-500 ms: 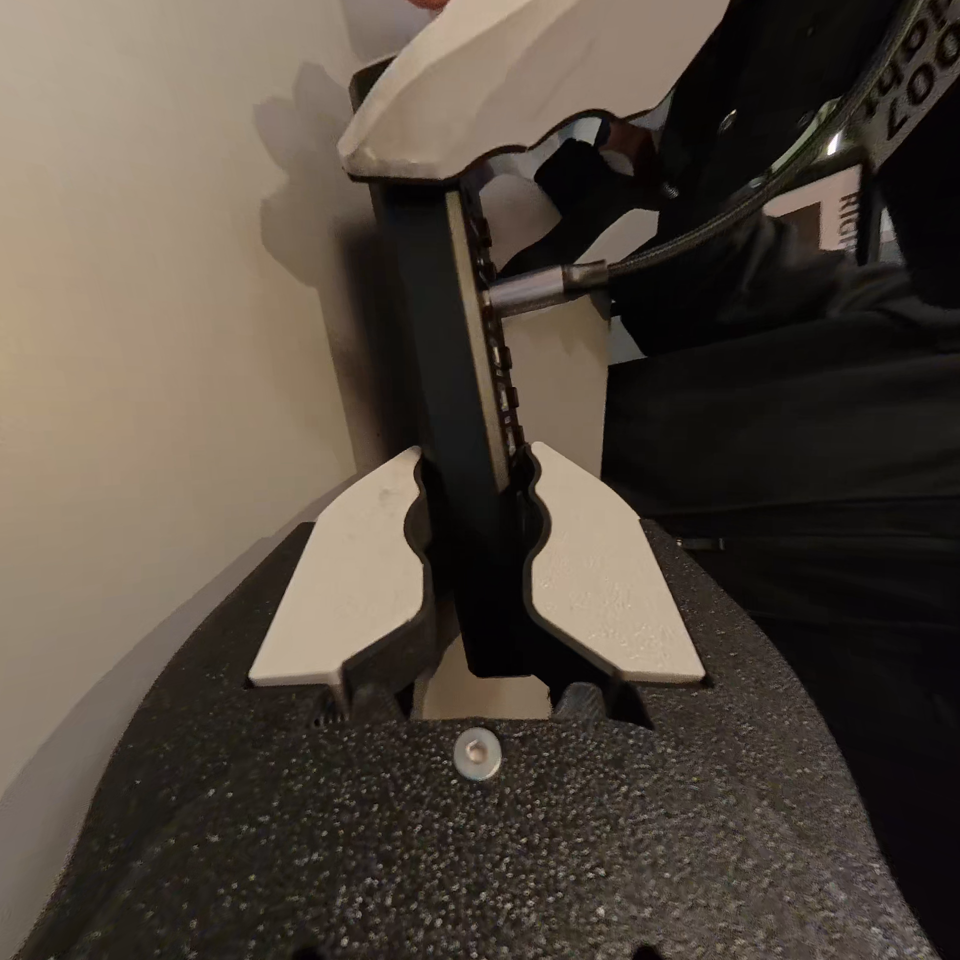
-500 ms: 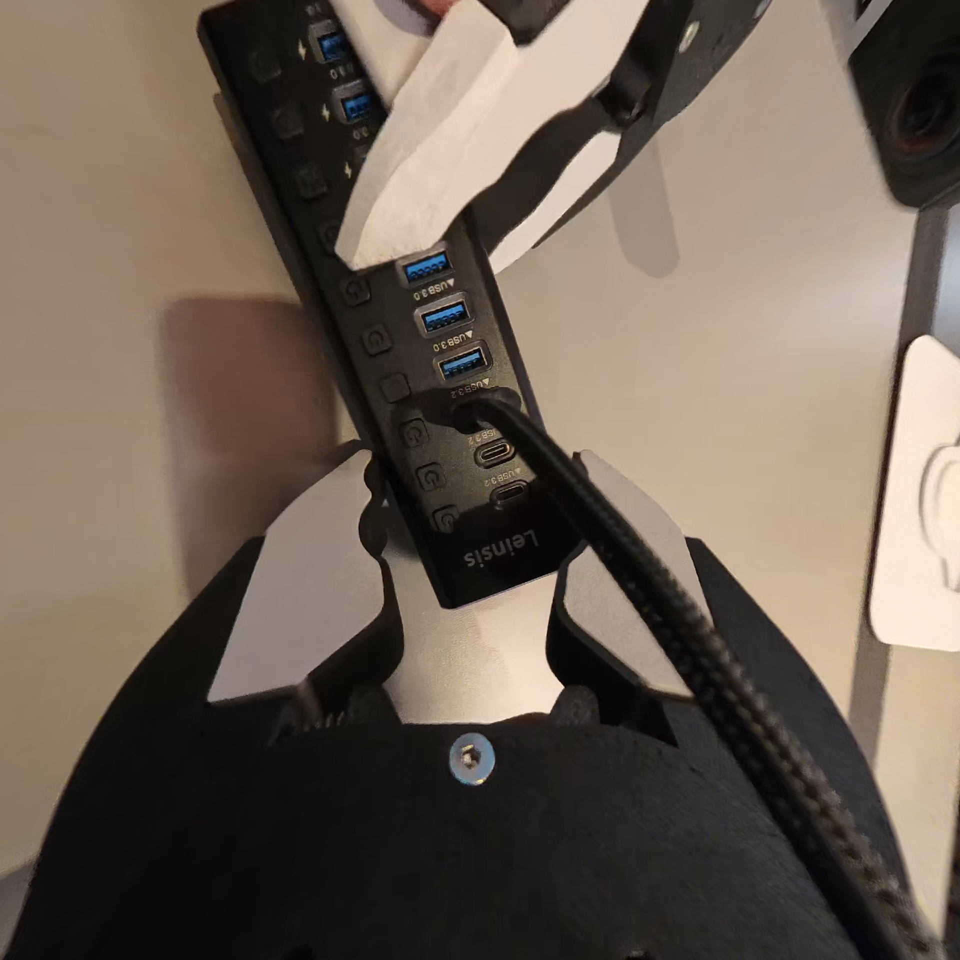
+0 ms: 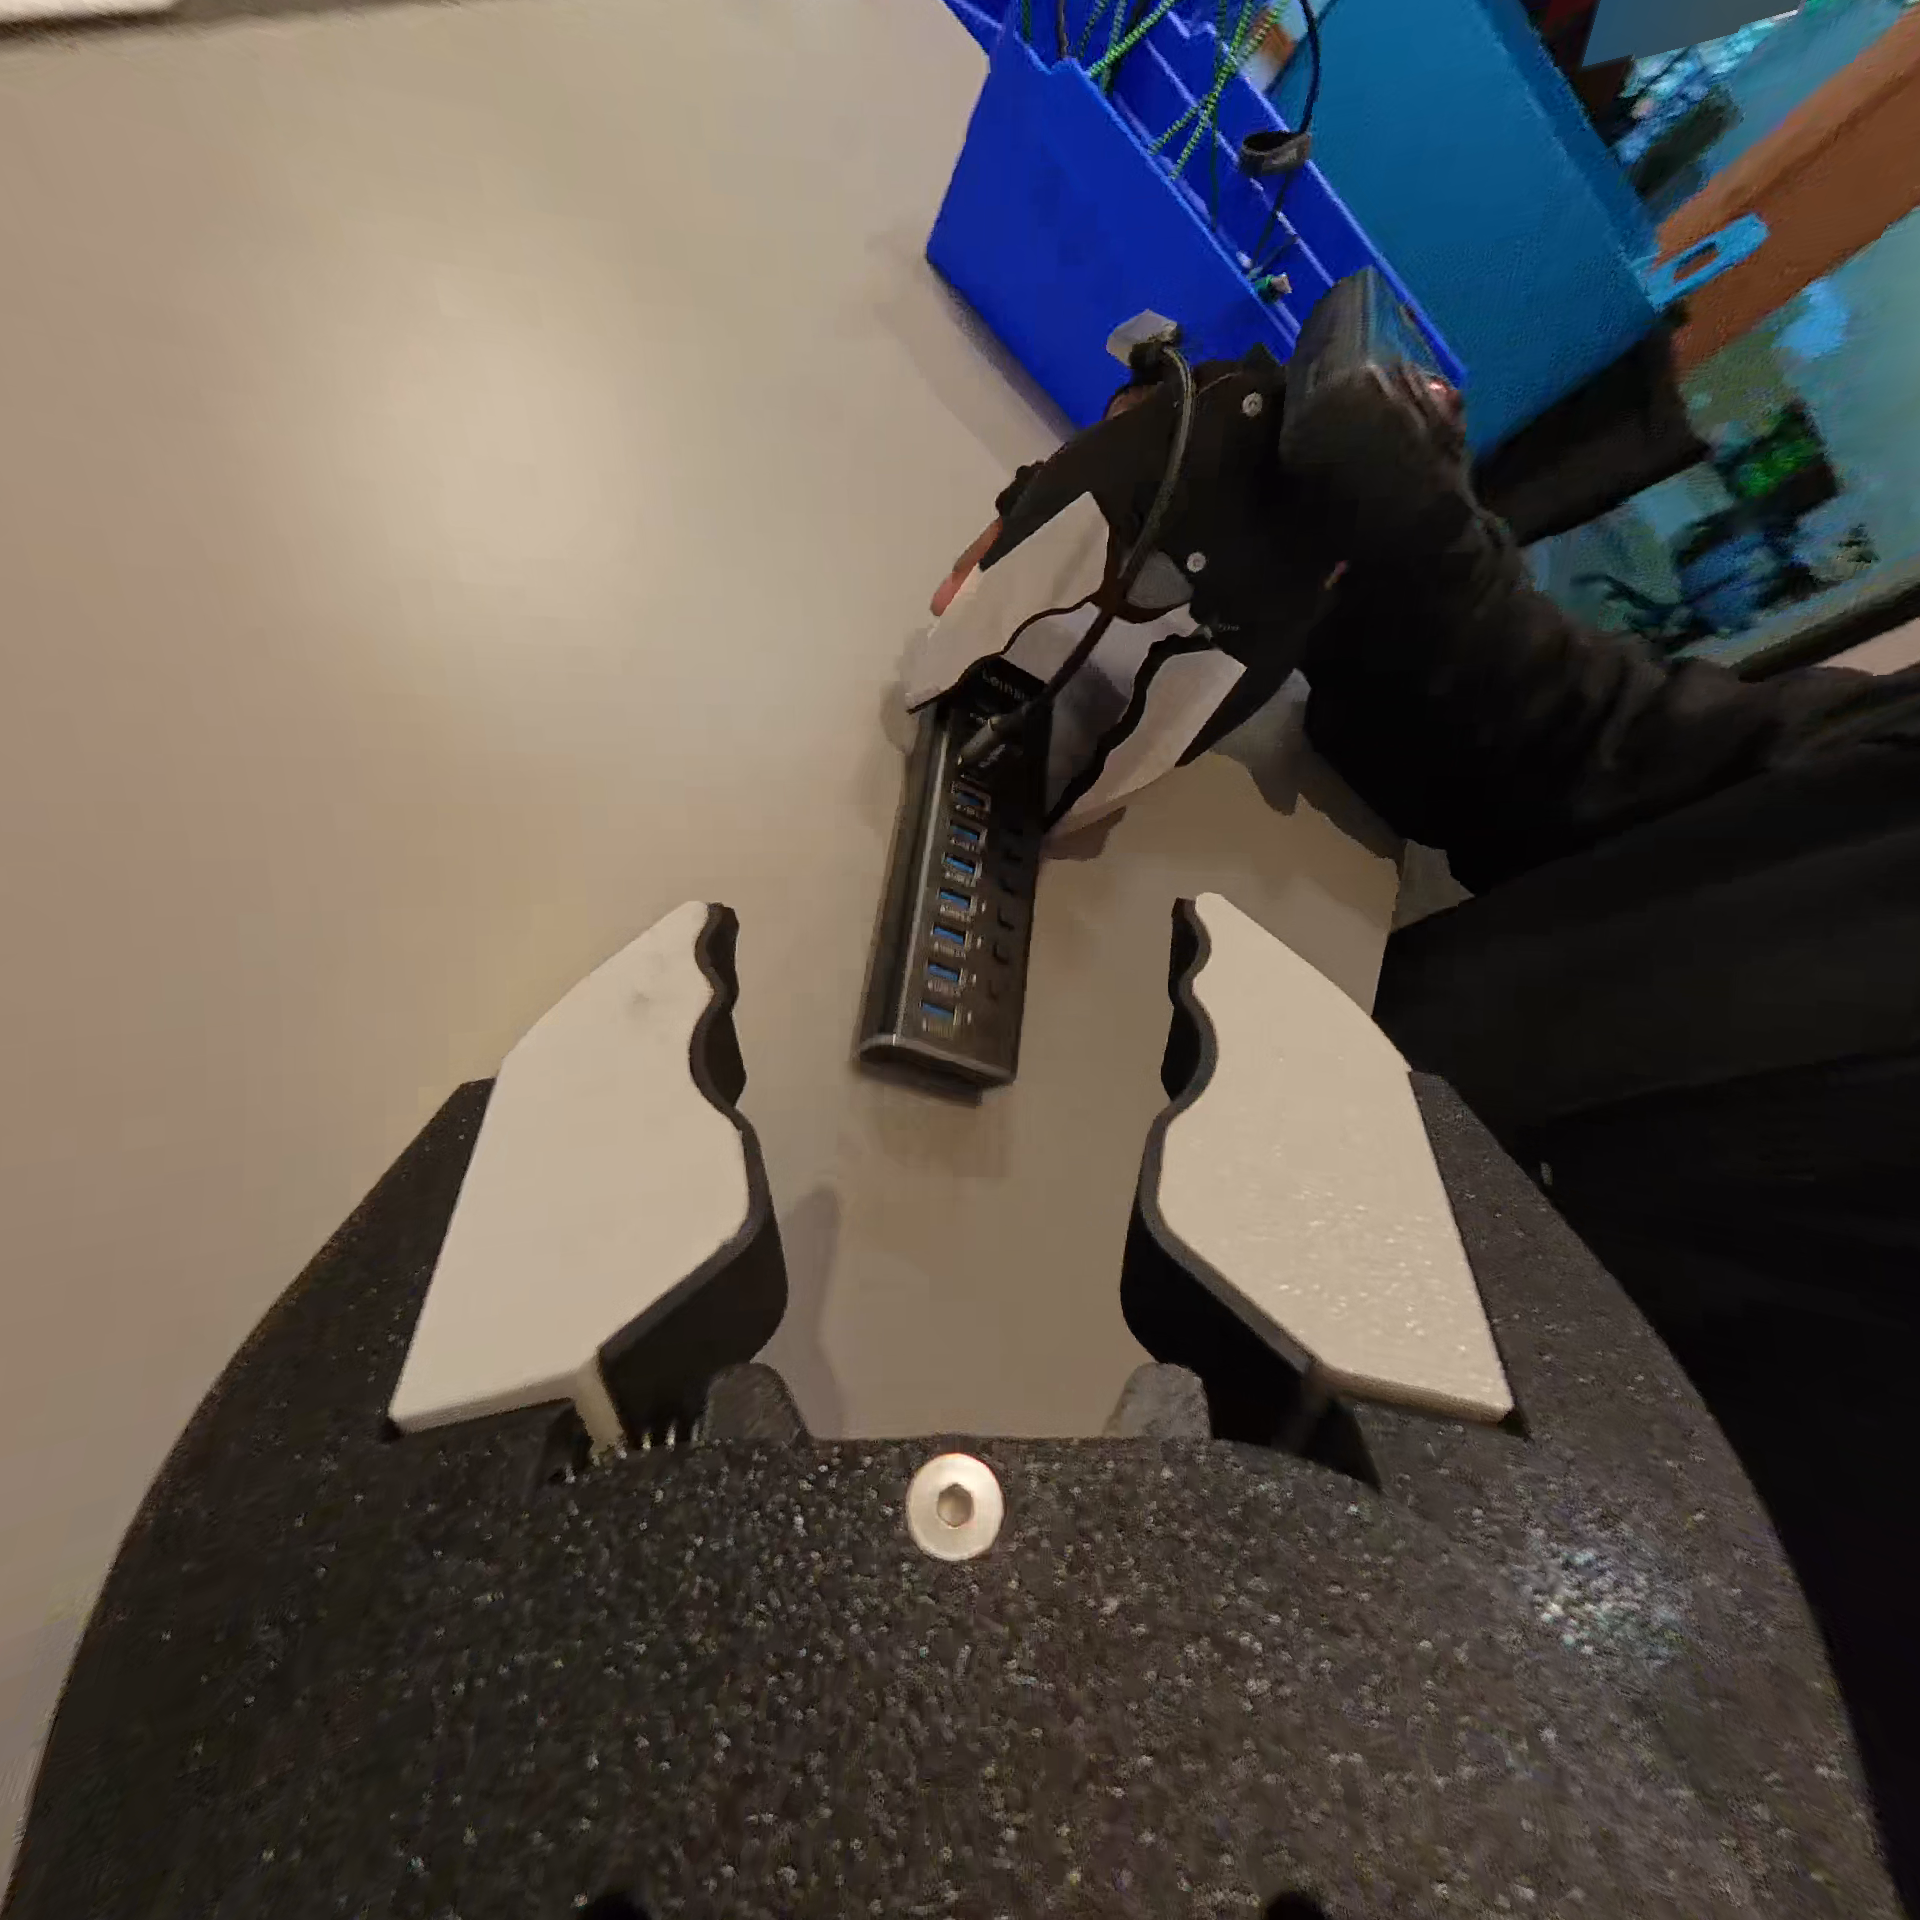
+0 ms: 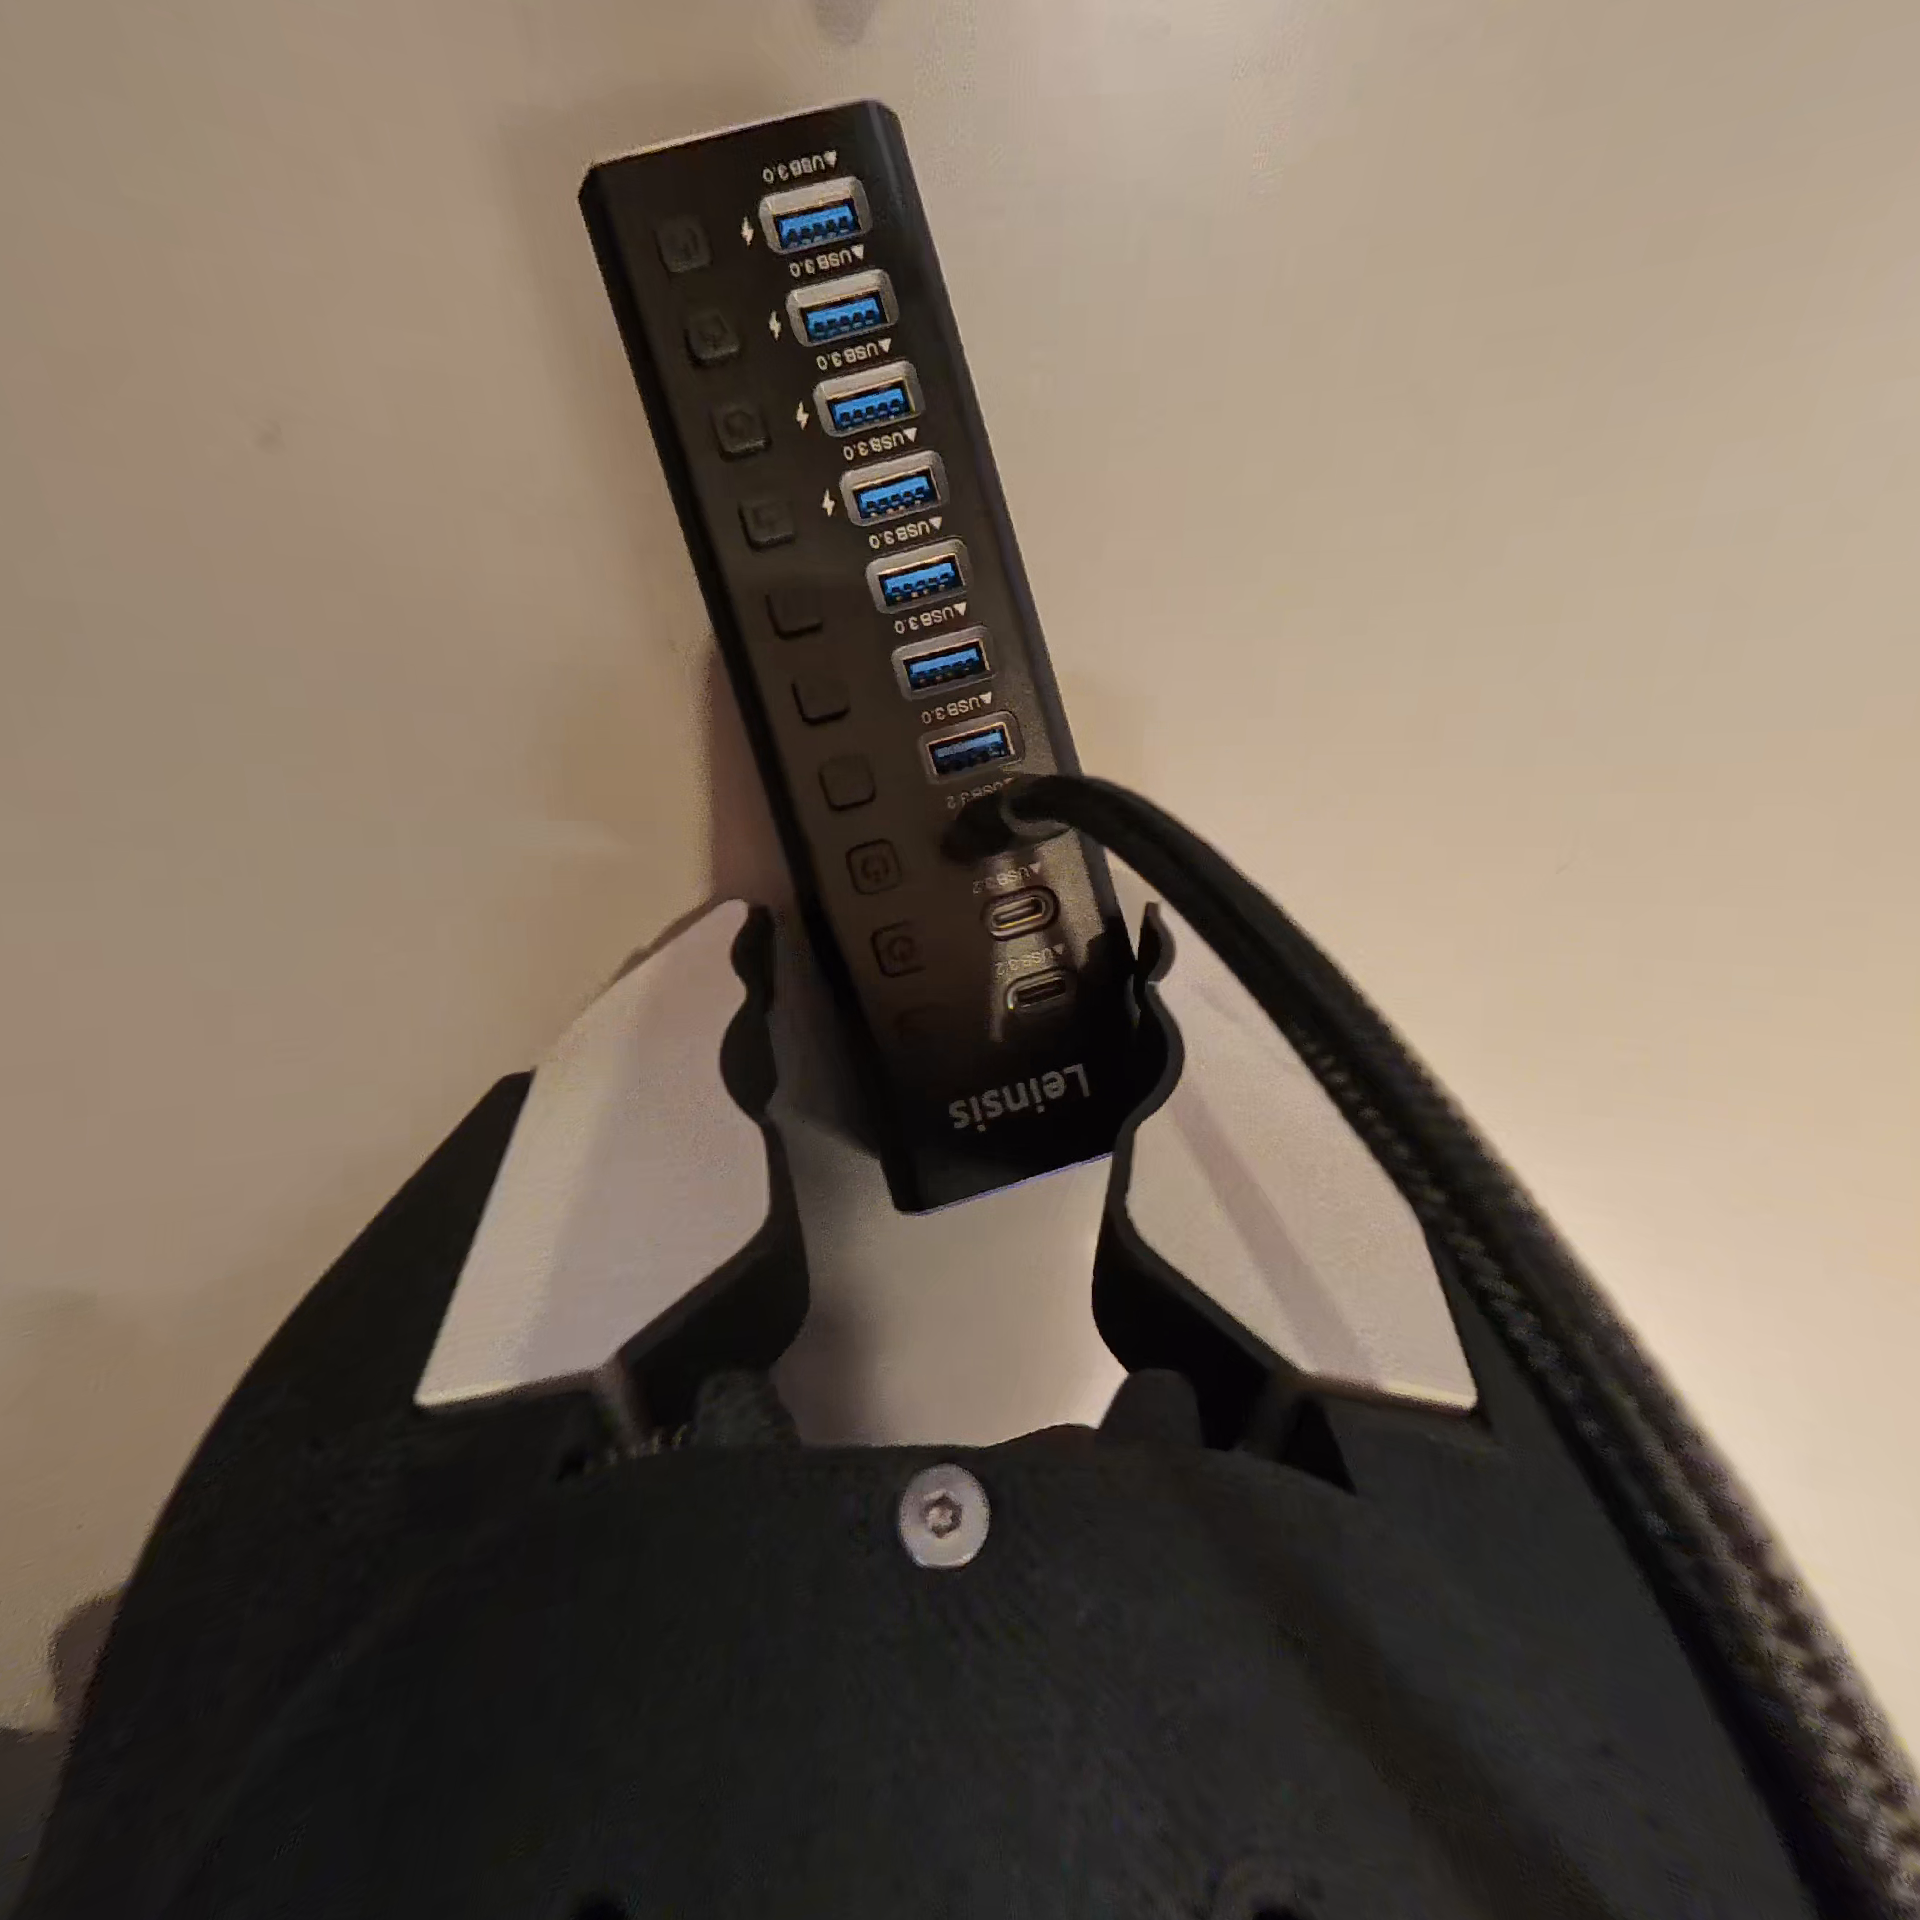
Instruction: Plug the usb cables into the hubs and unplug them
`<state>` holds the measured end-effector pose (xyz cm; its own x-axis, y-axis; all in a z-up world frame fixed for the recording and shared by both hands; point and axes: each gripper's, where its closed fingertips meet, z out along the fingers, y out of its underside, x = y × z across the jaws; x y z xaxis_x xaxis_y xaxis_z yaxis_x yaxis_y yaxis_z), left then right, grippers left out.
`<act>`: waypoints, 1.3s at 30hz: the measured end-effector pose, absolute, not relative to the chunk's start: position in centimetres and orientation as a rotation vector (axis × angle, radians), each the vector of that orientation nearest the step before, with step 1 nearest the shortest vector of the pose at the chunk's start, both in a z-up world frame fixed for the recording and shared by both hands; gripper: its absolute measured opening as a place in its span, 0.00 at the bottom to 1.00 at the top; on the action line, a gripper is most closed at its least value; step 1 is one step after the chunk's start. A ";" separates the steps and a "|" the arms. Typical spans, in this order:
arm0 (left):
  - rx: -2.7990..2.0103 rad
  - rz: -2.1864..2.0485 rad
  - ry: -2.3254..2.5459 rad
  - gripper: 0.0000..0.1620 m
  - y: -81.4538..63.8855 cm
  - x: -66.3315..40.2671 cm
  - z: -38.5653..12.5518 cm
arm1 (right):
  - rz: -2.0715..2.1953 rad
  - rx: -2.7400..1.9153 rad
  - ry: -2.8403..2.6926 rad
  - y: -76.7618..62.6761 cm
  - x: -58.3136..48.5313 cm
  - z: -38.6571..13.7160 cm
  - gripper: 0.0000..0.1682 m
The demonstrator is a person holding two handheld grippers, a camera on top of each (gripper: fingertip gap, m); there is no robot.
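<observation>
Ahead of the left fingers: left gripper [image 3: 956, 1023] spread wide, empty; black hub [image 3: 951, 883] flat on the tabletop [image 3: 416, 520] beyond.
Between the right fingers: right gripper [image 4: 951, 1023] released, straddling the hub's near end; braided cable [image 4: 1351, 1039] plugged in.
Advice: steady the hub, pull the plug straight out.

Each gripper, the left gripper [image 3: 956, 997] and the right gripper [image 4: 951, 1023], has a speckled black body, a silver hex screw and pale wavy-edged jaws; the person wears a black sleeve [image 3: 1558, 665].
</observation>
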<state>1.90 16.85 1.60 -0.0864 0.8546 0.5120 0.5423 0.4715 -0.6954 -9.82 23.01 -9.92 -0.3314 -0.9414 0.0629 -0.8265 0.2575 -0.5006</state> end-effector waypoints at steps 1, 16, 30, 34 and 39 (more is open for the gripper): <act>-1.202 0.459 -1.800 0.50 16.7 3.5 2.8 | -0.659 -1.627 2.288 23.1 -9.8 -9.8 0.40; -1.607 0.484 -2.477 0.50 7.9 33.9 -1.3 | -0.758 -1.283 2.429 23.8 -11.2 -8.7 0.48; -1.958 -0.192 -2.468 0.38 7.6 37.5 -10.4 | -0.910 -1.234 2.372 24.1 -10.7 -8.2 0.49; -1.967 -0.202 -2.415 0.13 8.0 37.6 -10.2 | -0.853 -1.232 2.267 25.3 -9.8 -7.4 0.48; -1.910 -0.158 -2.511 0.09 7.3 38.8 -8.8 | -0.783 -1.240 2.233 26.5 -9.7 -7.6 0.49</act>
<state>38.81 7.34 -8.84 -0.2687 0.9621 0.0466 0.9604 0.2639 0.0897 -9.71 26.55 -7.57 -0.4839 -0.8667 -0.1211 -0.6011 0.4297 -0.6738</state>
